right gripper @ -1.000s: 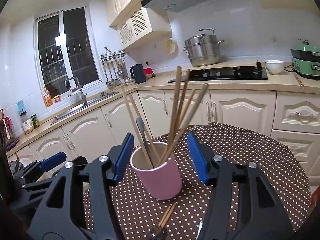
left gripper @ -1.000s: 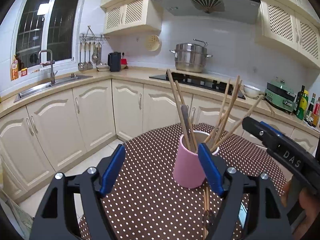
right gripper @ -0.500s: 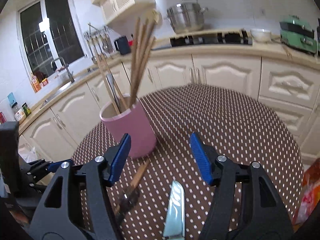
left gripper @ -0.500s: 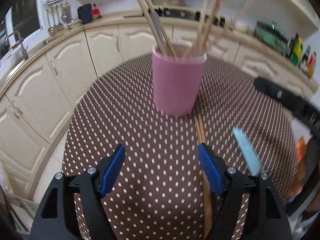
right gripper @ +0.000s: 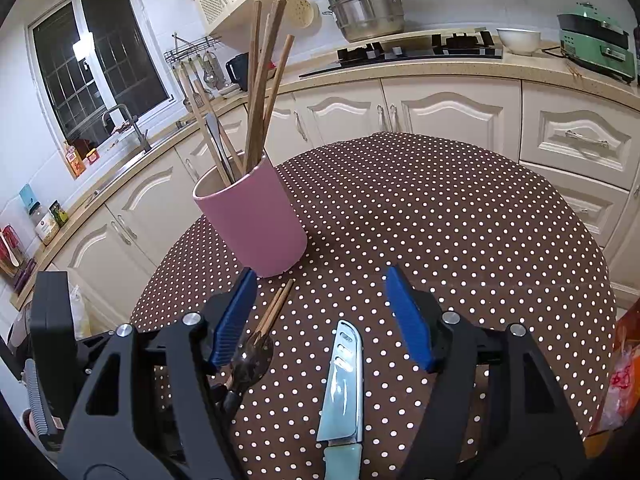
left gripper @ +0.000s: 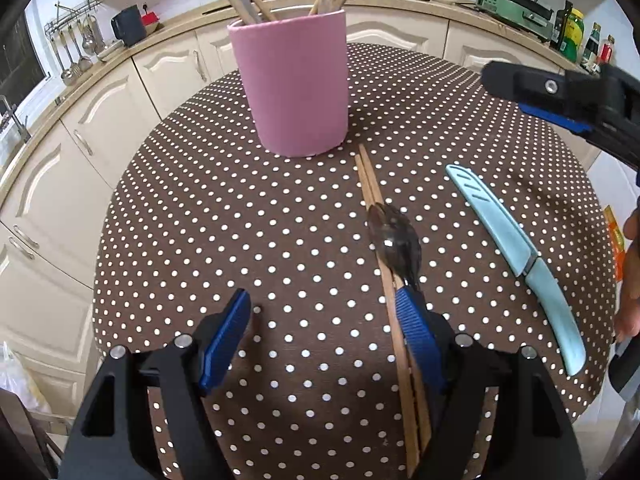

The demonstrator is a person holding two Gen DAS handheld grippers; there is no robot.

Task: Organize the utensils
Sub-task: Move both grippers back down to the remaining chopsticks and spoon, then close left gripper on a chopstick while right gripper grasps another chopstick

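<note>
Pickup looks next: both grippers, left gripper (left gripper: 322, 336) and right gripper (right gripper: 320, 316), hang jaws apart and empty near the pink cup (left gripper: 294, 84), right needing to drop onto the knife (right gripper: 343, 376), left onto chopsticks (left gripper: 394, 300) and spoon (left gripper: 396, 242).

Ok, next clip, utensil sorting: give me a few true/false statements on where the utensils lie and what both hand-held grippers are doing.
1. The pink utensil holder stands upright with chopsticks in it. True.
2. The light blue knife is clamped in the right hand-held gripper. False: it lies on the polka-dot tablecloth, and the gripper is open.
3. A metal spoon rests on the loose pair of chopsticks on the cloth. True.
4. The left hand-held gripper is shut on the spoon. False: it is open and holds nothing.
5. The loose chopsticks lie beside the holder, not inside. True.
</note>
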